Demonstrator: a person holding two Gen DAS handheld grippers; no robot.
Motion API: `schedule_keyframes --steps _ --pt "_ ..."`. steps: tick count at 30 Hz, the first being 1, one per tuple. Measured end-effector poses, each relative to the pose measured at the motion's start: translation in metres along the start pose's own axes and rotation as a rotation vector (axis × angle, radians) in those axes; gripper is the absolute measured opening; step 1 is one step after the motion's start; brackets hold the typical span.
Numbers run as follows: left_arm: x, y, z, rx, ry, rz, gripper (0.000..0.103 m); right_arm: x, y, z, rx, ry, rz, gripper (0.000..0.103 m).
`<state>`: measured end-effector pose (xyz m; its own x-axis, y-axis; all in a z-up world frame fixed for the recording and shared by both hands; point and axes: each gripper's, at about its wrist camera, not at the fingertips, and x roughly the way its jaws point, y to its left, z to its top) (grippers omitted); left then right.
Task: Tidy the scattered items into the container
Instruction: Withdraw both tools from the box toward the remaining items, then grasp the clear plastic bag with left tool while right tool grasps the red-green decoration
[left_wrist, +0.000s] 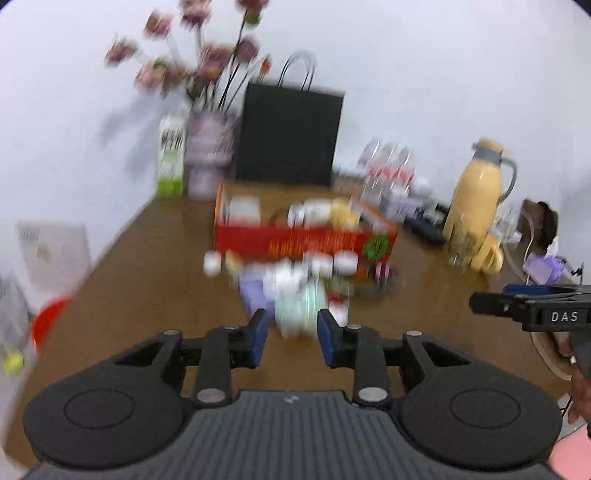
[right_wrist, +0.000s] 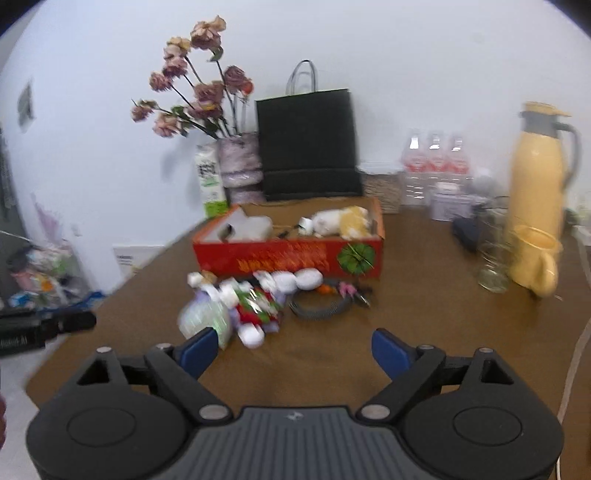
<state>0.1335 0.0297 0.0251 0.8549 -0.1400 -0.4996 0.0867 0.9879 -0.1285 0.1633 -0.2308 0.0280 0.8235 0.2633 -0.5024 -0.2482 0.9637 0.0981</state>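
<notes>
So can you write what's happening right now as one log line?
left gripper: open, empty | right gripper: open, empty | scattered items: on table | red box: partly filled

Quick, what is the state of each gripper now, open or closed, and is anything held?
Left gripper: open, holding nothing.
Right gripper: open wide, holding nothing.

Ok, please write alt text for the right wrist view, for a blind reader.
The open right tool points at a pile of small items on a brown table, before a red box partly filled. Behind stand flowers, a black bag and a yellow jug.
</notes>
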Motion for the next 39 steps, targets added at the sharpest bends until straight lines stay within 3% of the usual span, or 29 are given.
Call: schedule_keyframes --steps 2,4,6,9,12,20,28,32,33,36,37,38,39 --pt "0.011 -0.006 -0.026 0.014 0.050 0.060 0.030 -0.002 0.009 -0.027 0.001 0.009 -0.046 0.090" --pt "0.024 -0.013 -0.039 0.071 0.113 0.098 0.030 0.001 0.013 -0.045 0.022 0.063 -0.022 0.090" --pt "0.023 -0.016 -0.043 0.084 0.100 0.104 0.030 0.005 0.016 -0.055 0.020 0.108 0.021 0.090" --pt "0.015 -0.025 -0.045 0.131 0.034 0.135 0.031 0.001 0.026 -0.062 -0.020 0.087 0.005 0.090" --pt "0.014 -0.033 -0.046 0.155 0.039 0.114 0.035 -0.003 0.033 -0.065 -0.035 0.050 0.005 0.090" --pt "0.030 -0.031 -0.055 0.134 0.090 0.100 0.048 0.010 0.032 -0.069 -0.038 0.082 -0.018 0.090" --pt "0.073 -0.027 -0.016 0.111 0.028 0.082 0.057 0.042 0.020 -0.051 0.002 0.075 -0.016 0.090" --pt "0.106 -0.029 0.004 0.135 0.010 0.042 0.074 0.057 0.017 -0.033 -0.004 0.042 -0.022 0.090" --pt "0.113 -0.030 0.007 0.145 0.015 0.030 0.074 0.062 0.017 -0.030 -0.004 0.039 -0.023 0.090" --pt "0.132 -0.032 0.011 0.158 0.010 0.008 0.073 0.076 0.015 -0.020 -0.005 0.037 -0.034 0.090" --pt "0.137 -0.031 0.012 0.155 0.010 0.006 0.068 0.081 0.015 -0.017 -0.007 0.040 -0.037 0.090" --pt "0.141 -0.028 0.012 0.140 0.023 0.011 0.045 0.087 0.015 -0.014 -0.009 0.044 -0.040 0.090" --pt "0.145 -0.025 0.012 0.120 0.041 0.015 0.030 0.092 0.015 -0.012 -0.012 0.047 -0.041 0.090"
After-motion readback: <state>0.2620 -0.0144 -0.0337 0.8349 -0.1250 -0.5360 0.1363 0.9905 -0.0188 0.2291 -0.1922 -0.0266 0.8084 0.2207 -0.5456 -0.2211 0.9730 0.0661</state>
